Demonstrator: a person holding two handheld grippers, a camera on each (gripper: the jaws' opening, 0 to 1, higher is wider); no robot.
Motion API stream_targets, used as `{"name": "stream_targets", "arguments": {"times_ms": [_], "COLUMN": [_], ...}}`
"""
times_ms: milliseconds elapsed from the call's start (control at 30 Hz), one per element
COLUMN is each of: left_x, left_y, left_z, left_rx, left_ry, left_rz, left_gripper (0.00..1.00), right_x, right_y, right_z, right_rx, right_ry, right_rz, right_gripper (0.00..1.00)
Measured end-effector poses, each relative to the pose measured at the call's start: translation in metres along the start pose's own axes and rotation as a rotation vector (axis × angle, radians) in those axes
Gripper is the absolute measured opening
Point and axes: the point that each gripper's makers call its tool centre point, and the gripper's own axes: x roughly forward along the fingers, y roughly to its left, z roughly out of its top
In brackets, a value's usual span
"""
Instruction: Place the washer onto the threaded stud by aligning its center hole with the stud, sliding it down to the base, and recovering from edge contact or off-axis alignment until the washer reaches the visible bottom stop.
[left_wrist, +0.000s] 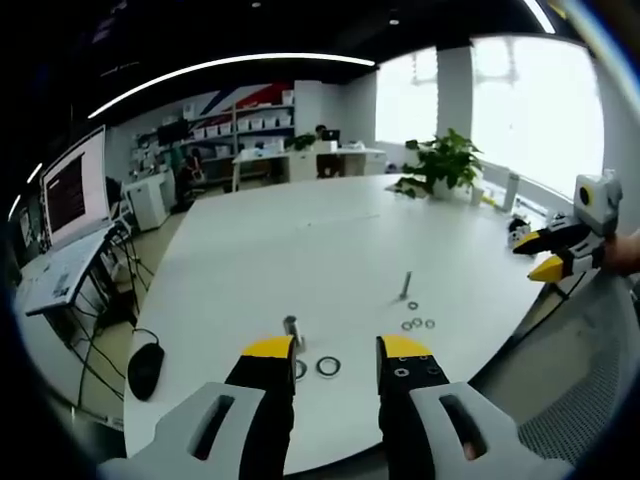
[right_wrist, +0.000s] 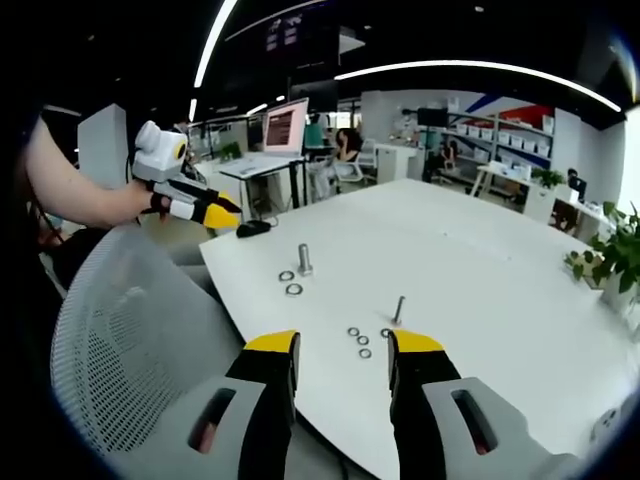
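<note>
Two studs stand upright on the white table. The thick stud has two large washers lying flat beside its base. The thin stud has several small washers scattered flat around it. My left gripper hovers open near the table's edge, just short of the thick stud, holding nothing. My right gripper is also open and empty, off the table's edge short of the thin stud.
A grey mesh chair stands at the table's edge between the two grippers. A black mouse lies at one corner. A potted plant sits at the far side. Desks with a monitor stand beyond.
</note>
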Motion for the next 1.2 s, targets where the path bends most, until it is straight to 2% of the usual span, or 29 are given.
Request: {"name": "stream_targets", "arguments": {"times_ms": [567,733,1200], "left_x": [0.004,0.005,0.004], "left_y": [-0.007,-0.004,0.003], "left_z": [-0.009,-0.013,-0.015], "left_rx": [0.032,0.015,-0.003], "left_ry": [0.05,0.07,0.066], "left_rz": [-0.027,-0.022,-0.007], "left_gripper": [0.29,0.28,0.27], "right_x": [-0.002,-0.002,0.0], "right_y": [-0.007,-0.007,-0.007], "right_z": [0.002,0.003,0.0], "right_rx": [0.008,0.005,0.004], "right_ry": [-0.015,-0.016,0.001], "right_rz": [-0.037,-0.041,-0.049], "right_gripper": [0.38,0.38,0.38]}}
